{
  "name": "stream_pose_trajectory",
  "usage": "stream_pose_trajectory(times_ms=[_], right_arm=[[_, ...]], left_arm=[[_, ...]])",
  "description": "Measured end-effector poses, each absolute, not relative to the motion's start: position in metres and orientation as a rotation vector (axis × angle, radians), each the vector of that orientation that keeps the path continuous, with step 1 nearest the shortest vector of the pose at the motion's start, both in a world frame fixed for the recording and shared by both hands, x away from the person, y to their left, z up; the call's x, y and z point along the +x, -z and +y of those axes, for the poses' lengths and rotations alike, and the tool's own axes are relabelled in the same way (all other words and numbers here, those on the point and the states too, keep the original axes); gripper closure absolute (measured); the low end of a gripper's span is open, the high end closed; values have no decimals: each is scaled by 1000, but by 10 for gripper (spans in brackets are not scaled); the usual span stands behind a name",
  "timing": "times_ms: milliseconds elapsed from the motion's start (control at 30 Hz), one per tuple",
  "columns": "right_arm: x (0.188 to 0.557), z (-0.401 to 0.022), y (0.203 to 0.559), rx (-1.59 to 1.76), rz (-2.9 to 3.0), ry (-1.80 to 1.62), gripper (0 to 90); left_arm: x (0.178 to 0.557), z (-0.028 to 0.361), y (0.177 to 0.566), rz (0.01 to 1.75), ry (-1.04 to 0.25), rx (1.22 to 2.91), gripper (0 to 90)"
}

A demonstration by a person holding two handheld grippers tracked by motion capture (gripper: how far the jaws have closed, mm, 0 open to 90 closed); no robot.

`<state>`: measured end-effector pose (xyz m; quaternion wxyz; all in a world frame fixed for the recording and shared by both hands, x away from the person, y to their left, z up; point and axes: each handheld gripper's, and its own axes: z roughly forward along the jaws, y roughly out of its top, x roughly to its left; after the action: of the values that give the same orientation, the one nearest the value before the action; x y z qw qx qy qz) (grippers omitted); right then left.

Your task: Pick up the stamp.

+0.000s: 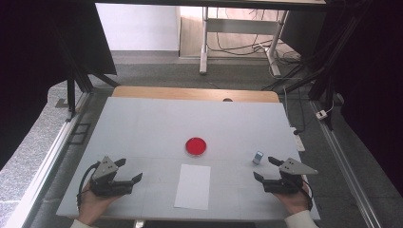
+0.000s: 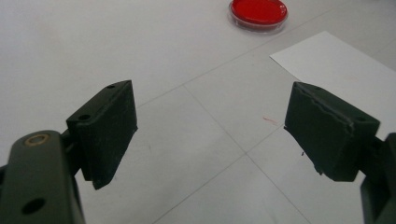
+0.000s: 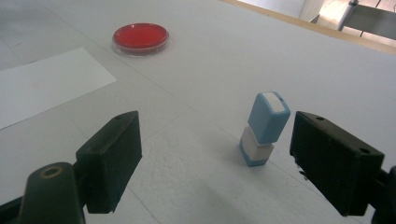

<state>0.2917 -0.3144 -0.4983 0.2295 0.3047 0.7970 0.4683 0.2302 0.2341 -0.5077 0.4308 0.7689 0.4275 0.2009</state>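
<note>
A round red dish (image 1: 196,147) lies near the middle of the white table (image 1: 142,123); it also shows in the left gripper view (image 2: 258,13) and the right gripper view (image 3: 140,38). A white sheet of paper (image 1: 193,185) lies in front of it. A small blue and white stamp-like block (image 1: 257,157) stands upright at the right, just ahead of my right gripper (image 1: 265,168), which is open and empty. In the right gripper view the block (image 3: 262,128) stands beyond the jaws, close to the right one. My left gripper (image 1: 129,170) rests open and empty at the front left.
A wooden strip (image 1: 195,94) runs along the table's far edge. Metal rails (image 1: 340,156) flank the table on both sides. Beyond stand desk legs and cables on the floor (image 1: 247,47). The paper's corner (image 2: 336,60) lies ahead of the left gripper's right jaw.
</note>
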Motion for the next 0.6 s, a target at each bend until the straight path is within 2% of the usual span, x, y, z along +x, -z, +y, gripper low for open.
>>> stream_pose_trajectory(times_ms=[600], right_arm=[[289, -310, 504, 817, 2225, -1259, 194]], left_arm=[[236, 229, 510, 1069, -512, 1946, 173]])
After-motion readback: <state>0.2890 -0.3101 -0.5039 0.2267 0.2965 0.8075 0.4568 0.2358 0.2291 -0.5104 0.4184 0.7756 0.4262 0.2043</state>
